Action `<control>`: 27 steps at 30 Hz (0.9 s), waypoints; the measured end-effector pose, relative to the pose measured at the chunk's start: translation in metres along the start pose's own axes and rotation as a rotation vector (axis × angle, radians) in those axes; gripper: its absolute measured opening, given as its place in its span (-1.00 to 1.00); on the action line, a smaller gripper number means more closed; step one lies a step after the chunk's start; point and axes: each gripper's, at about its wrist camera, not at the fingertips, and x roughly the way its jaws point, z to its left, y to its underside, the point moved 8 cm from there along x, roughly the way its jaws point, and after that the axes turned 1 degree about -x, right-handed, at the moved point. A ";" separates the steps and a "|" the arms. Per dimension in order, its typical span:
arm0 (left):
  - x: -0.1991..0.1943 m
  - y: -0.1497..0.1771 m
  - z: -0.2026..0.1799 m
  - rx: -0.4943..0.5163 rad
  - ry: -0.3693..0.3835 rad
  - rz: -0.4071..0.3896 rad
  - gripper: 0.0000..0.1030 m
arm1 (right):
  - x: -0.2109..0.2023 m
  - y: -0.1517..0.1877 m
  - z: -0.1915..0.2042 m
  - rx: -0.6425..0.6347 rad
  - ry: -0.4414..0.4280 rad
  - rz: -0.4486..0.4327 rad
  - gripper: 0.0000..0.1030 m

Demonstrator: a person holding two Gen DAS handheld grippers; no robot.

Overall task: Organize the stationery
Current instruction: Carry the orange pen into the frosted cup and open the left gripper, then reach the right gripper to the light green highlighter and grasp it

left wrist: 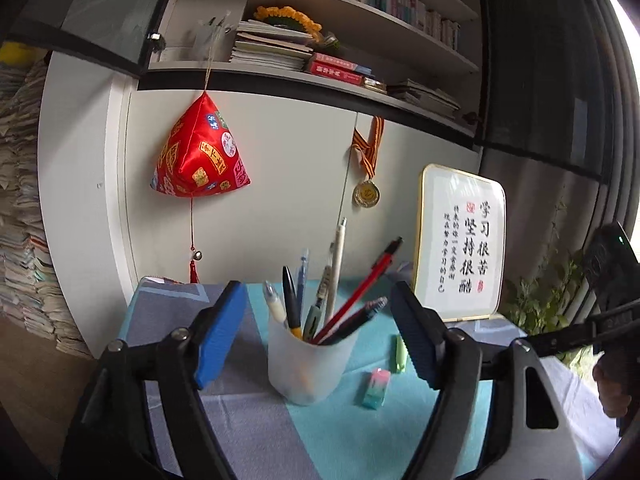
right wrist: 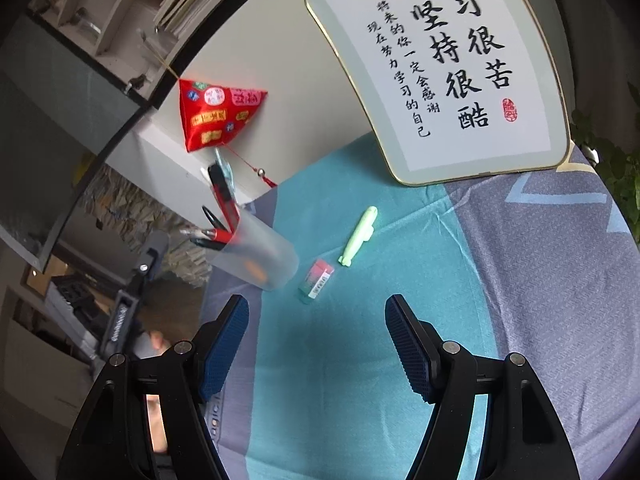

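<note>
Eraser (right wrist: 316, 281) and green pen (right wrist: 359, 235) look light, small and rigid, best pinched across their narrow sides, while both grippers (left wrist: 318, 334) (right wrist: 317, 346) gape empty.

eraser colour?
The eraser is pink fading to teal green, with a white label; clearest in right wrist view.

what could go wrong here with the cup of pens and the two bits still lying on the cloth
1. The pen cup is tall, light-looking and packed with leaning pens; a nudge from the open left hand-held gripper could tip it.
2. The eraser lies close to the cup's base, so the open right hand-held gripper may bump the cup while reaching for it.
3. The green highlighter is slim and rounded; it could roll or slip from the pads.
</note>
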 end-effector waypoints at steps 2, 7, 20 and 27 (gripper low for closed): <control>-0.005 0.012 -0.008 0.052 -0.016 0.043 0.57 | 0.010 -0.001 -0.002 -0.037 0.083 0.029 0.39; -0.004 0.048 -0.025 0.124 -0.004 0.165 0.57 | 0.034 -0.016 -0.005 0.004 0.112 0.101 0.39; 0.013 0.087 -0.045 0.119 0.020 0.238 0.57 | 0.098 -0.036 -0.011 0.017 0.259 0.165 -0.05; 0.014 0.085 -0.049 0.126 0.014 0.235 0.57 | 0.114 -0.036 -0.010 0.028 0.280 0.162 -0.19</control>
